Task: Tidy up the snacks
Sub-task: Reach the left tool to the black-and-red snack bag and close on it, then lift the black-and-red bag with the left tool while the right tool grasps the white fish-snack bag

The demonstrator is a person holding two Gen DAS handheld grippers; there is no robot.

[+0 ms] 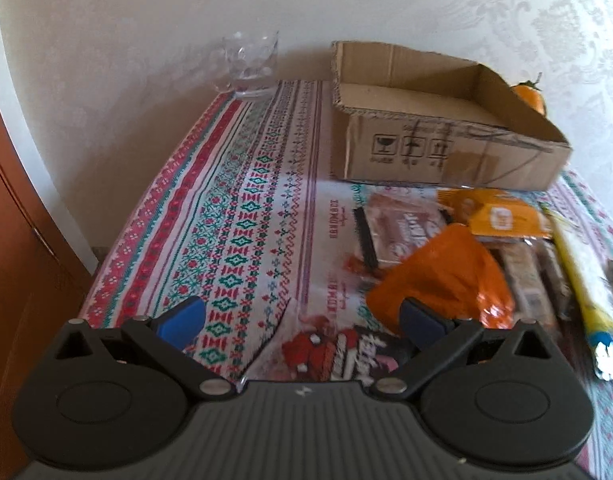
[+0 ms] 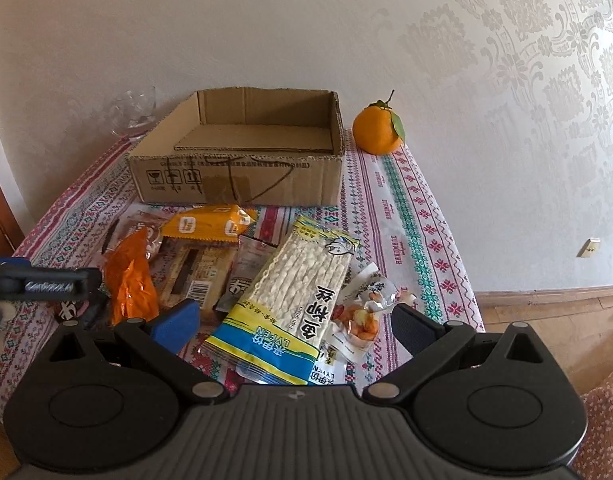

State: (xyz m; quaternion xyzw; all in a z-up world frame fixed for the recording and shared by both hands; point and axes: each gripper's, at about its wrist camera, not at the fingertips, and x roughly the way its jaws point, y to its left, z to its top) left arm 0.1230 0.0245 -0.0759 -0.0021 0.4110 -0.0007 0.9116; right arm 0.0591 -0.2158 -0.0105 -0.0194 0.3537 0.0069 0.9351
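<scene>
While both tools hang spread above the worktop (image 2: 406,200), snack packets (image 2: 290,284) crowd before the cardboard box (image 2: 242,176). An orange (image 2: 376,130) and glass (image 2: 134,114) flank its far corners.

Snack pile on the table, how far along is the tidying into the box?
Nothing looks done: the cardboard box is empty. Nothing is in hand; the left gripper and right gripper have open jaws over the pile. Left: everything, including the orange packet, yellow packet and long fish-snack pack.
</scene>
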